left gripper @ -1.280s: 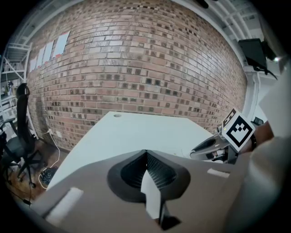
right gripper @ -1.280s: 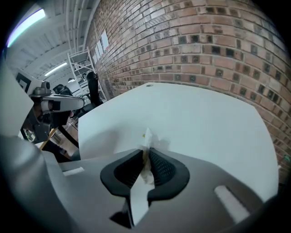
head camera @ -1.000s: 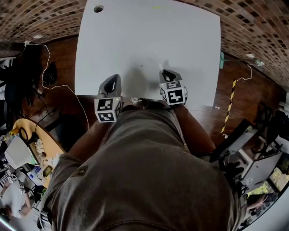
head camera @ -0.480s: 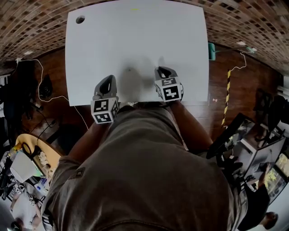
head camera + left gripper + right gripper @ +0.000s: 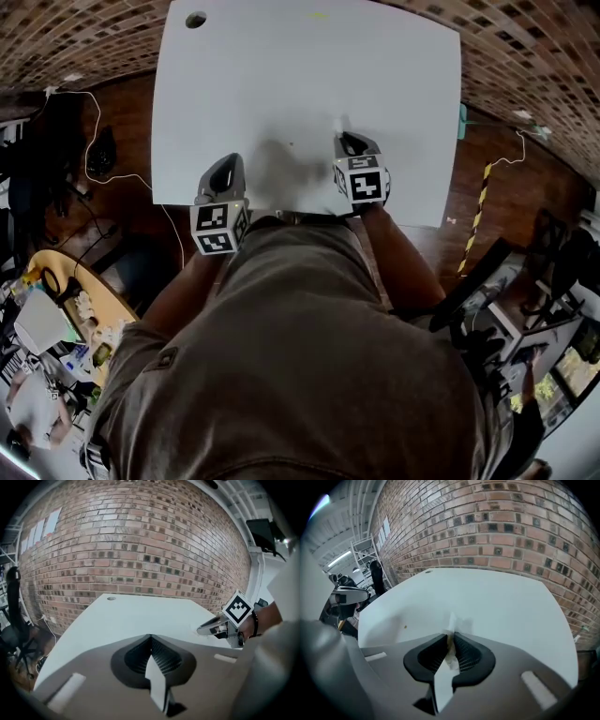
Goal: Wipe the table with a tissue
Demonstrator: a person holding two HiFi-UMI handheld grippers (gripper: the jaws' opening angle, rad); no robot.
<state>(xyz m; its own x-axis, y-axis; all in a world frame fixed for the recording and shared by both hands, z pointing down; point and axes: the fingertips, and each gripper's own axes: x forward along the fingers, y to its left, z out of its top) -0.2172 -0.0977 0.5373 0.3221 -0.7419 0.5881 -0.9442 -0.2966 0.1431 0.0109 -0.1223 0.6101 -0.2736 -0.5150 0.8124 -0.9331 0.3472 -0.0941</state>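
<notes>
In the head view, the white bench (image 5: 300, 75) lay below the person, with a round hole (image 5: 195, 19) near its 11 o'clock corner and dark wooden floor (image 5: 127, 131) around it. The left tool (image 5: 228, 171) sat over the bench's near edge at about 7 o'clock, and the right tool (image 5: 347, 142) at about 5 o'clock, both pointing toward 12 o'clock and well apart from each other; what the right one held was too small to tell there. In the left gripper view, the left tool (image 5: 151, 639) had its jaws pressed together with nothing between them, above the bench (image 5: 136, 613), while the right tool (image 5: 212, 628) showed at 3 o'clock before a brick wall (image 5: 140, 541). In the right gripper view, the right tool (image 5: 451, 638) was clamped on a white tissue (image 5: 452, 623), whose crumpled end stuck out past the jaw tips toward 12 o'clock, down at the bench (image 5: 497, 606). A small dark speck (image 5: 405, 627) lay on the bench at 9 o'clock of the tissue.
</notes>
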